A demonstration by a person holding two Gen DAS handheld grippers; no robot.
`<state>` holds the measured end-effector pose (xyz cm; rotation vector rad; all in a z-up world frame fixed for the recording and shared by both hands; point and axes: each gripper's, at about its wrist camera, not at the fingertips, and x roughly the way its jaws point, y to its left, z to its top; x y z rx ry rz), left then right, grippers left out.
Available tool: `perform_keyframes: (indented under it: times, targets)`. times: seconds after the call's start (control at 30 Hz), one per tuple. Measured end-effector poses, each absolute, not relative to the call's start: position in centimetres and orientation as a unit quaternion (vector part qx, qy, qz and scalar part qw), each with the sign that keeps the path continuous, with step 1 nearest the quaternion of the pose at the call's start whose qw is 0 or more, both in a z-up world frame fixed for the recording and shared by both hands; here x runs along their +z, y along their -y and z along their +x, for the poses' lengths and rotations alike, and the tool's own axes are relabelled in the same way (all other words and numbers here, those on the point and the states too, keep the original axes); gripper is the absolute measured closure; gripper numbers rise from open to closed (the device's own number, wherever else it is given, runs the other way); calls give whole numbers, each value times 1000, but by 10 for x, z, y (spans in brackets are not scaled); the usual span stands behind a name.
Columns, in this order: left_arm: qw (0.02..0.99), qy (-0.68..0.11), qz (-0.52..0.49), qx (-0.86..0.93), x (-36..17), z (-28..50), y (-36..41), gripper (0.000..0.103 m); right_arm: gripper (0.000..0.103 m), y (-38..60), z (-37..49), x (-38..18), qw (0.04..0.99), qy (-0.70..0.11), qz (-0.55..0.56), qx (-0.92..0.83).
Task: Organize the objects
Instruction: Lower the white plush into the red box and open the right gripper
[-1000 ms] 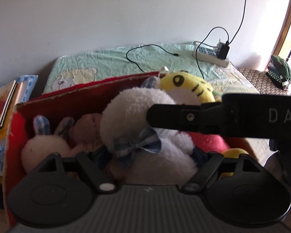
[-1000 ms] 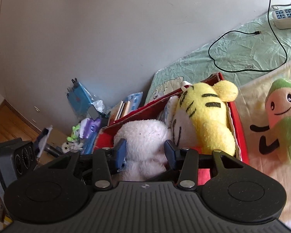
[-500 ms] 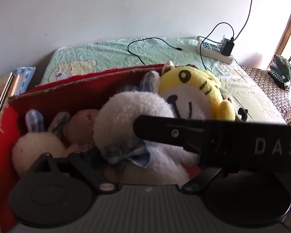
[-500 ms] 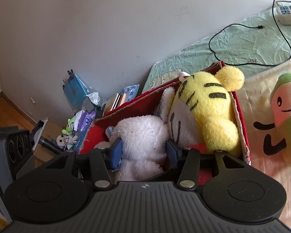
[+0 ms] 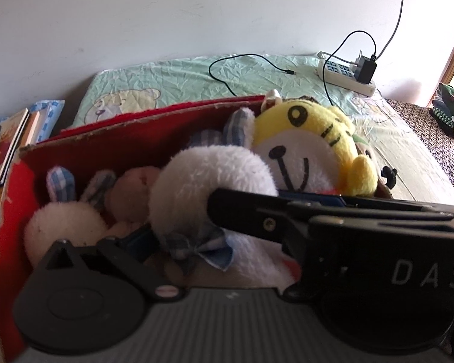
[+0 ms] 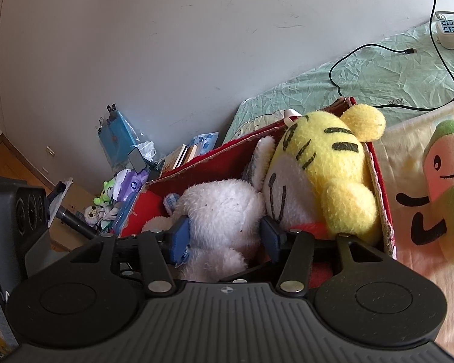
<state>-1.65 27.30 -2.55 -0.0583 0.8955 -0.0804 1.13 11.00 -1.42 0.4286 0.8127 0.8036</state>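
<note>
A red cardboard box (image 5: 121, 127) on the bed holds several plush toys. A big white plush (image 6: 221, 205) with a plaid bow sits in its middle, and my right gripper (image 6: 225, 236) is shut on it, a blue pad on each side. A yellow tiger plush (image 6: 327, 163) leans against the box's right wall. A small white bunny (image 5: 60, 224) and a brown plush (image 5: 130, 193) lie at the left. My left gripper (image 5: 221, 251) stands open low around the white plush (image 5: 202, 175); its right finger is hidden behind the right gripper's fingers (image 5: 257, 214), which cross the view.
A green and peach plush (image 6: 448, 187) lies on the bed right of the box. A power strip (image 5: 345, 74) and a black cable (image 5: 227, 69) rest on the green sheet behind. Books (image 5: 12, 139) and small clutter (image 6: 127, 181) are stacked left of the box.
Both cameras have drawn closer to the box. The right gripper, still on the white plush, has sunk lower across the left wrist view and now covers the left gripper's right finger.
</note>
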Motion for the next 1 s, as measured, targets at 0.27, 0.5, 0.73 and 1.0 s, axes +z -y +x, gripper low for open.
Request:
perform_keyframes:
  times: [0.27, 0.5, 0.73, 1.0]
  targets:
    - [900, -434, -21, -35, -26, -16, -271, 0, 48, -110, 11, -14, 820, -380, 199, 378]
    - [900, -434, -16, -34, -26, -16, -270, 0, 47, -110, 11, -14, 820, -381, 199, 378]
    - [900, -433, -16, -34, -27, -17, -270, 0, 46, -109, 8, -15, 819, -383, 203, 377]
    - [899, -437, -14, -13, -24, -20, -270, 0, 47, -102, 3, -10, 816, -386, 215, 372]
